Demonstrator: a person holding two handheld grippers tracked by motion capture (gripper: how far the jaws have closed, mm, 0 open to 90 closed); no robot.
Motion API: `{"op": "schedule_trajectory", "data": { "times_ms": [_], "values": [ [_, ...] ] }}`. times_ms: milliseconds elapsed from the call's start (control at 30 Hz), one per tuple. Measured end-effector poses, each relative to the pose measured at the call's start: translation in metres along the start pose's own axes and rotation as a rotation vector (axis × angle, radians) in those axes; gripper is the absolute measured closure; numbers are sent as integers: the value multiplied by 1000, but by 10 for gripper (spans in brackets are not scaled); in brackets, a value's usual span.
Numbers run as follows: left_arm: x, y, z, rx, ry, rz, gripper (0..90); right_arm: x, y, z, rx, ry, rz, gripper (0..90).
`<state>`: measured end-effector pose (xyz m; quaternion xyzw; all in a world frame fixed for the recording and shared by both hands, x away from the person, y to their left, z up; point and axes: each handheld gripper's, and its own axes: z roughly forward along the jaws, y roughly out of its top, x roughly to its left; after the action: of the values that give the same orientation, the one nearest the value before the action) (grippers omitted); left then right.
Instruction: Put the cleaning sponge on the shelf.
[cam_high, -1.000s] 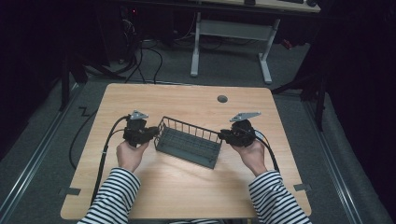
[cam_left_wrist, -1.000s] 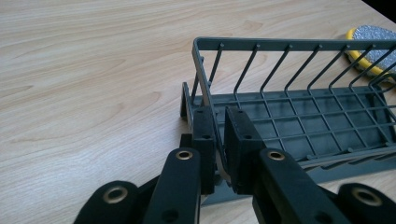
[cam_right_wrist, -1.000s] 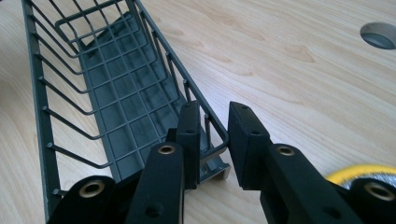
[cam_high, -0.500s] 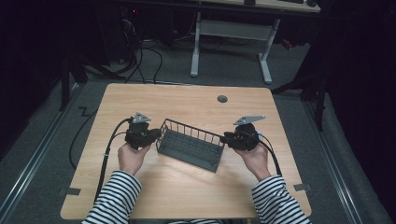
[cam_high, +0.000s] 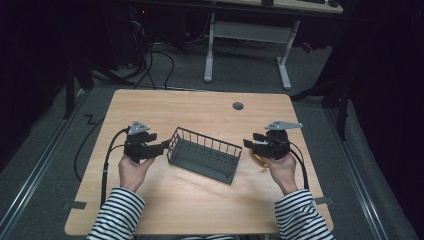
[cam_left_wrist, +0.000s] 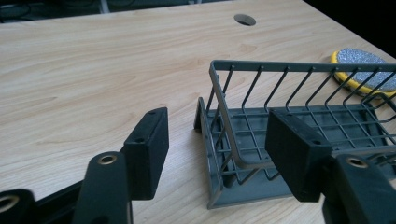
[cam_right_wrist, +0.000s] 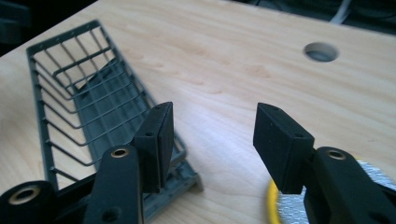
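A dark grey wire basket (cam_high: 204, 155) stands on the wooden table (cam_high: 200, 205), turned slightly askew. My left gripper (cam_high: 163, 146) is at its left end, and its jaws have just been opening. In the left gripper view the basket's end wall (cam_left_wrist: 223, 109) stands between the spread pads (cam_left_wrist: 150, 148) without touching them. My right gripper (cam_high: 249, 143) hangs a short way off the basket's right end; its jaws have just been opening too, with bare table between them (cam_right_wrist: 217, 140). A yellow-rimmed sponge (cam_high: 260, 159) with a silver top lies under the right hand.
A round cable hole (cam_high: 238, 106) sits in the table's far side. Black cables trail from both grippers over the table edges. A white desk frame (cam_high: 247, 45) stands on the floor behind the table.
Both grippers were shut on the basket's ends and have let go. The right gripper has drawn away to the right of the basket. The left hand has hardly moved.
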<state>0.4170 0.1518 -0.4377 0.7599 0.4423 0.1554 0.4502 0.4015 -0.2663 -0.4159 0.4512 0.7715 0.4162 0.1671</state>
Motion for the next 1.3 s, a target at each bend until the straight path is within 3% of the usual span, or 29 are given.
{"op": "schedule_trajectory", "data": {
  "times_ms": [133,300,433,500,600,767,1000,1167,1300],
  "values": [
    [1,-8,-13,-22,24,15,379,-9,0,-11,-32,-34,15,478],
    [8,-30,-27,-47,30,-9,382,-29,-8,-21,-45,-109,55,472],
    [17,-49,-30,-29,54,-43,387,-49,-22,-22,-26,-152,112,461],
    [20,-58,-28,-3,83,-43,382,-60,-31,-23,-23,-169,159,458],
    [19,-68,-23,32,125,-1,379,-73,-41,-23,-11,-198,197,457],
    [20,-85,-8,112,121,-18,355,-89,-54,-23,9,-228,247,462],
    [23,-93,1,132,158,-12,349,-107,-69,-12,50,-262,313,470],
    [24,-95,6,168,168,-1,343,-112,-71,2,66,-256,342,477],
    [25,-102,10,169,181,5,337,-116,-74,13,86,-255,368,485]
  ]
}}
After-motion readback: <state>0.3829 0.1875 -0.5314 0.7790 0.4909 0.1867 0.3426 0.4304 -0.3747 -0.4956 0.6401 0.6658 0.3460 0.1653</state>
